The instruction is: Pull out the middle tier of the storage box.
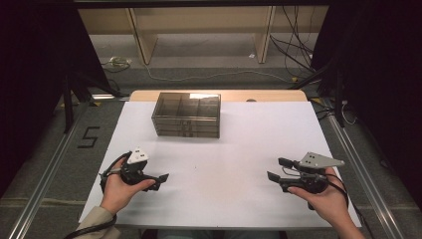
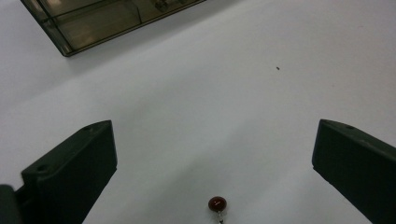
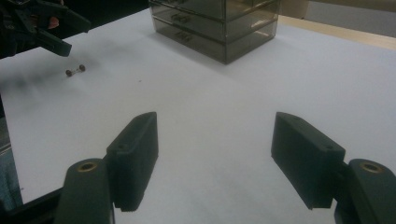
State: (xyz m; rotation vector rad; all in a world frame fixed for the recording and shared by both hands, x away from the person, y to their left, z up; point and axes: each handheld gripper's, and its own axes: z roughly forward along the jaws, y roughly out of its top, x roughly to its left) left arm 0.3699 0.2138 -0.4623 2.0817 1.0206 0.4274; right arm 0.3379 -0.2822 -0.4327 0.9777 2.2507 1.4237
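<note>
the small pin with a dark red bead head (image 2: 217, 204) is what we work at; in the high view we cannot make it out on the white tabletop (image 1: 219, 169). there we see the left claw (image 1: 160, 180) held low at the near left, and the right claw (image 1: 278, 169) at the near right, jaws spread, both pointing inward with nothing between them. a smoky drawer box (image 1: 187, 115) stands at the far middle, well apart from both.

in the left gripper view we find the pin lying on the tabletop between the two jaws, near the bottom edge, touched by neither; the jaws stand wide, released. a corner of the drawer box (image 2: 93, 23) shows at the top left.

in the right gripper view our jaws are wide and bare over the white sheet. farther off, the pin (image 3: 75, 70) lies just beside the left claw (image 3: 65, 35), and the drawer box (image 3: 217, 25) stands behind.
</note>
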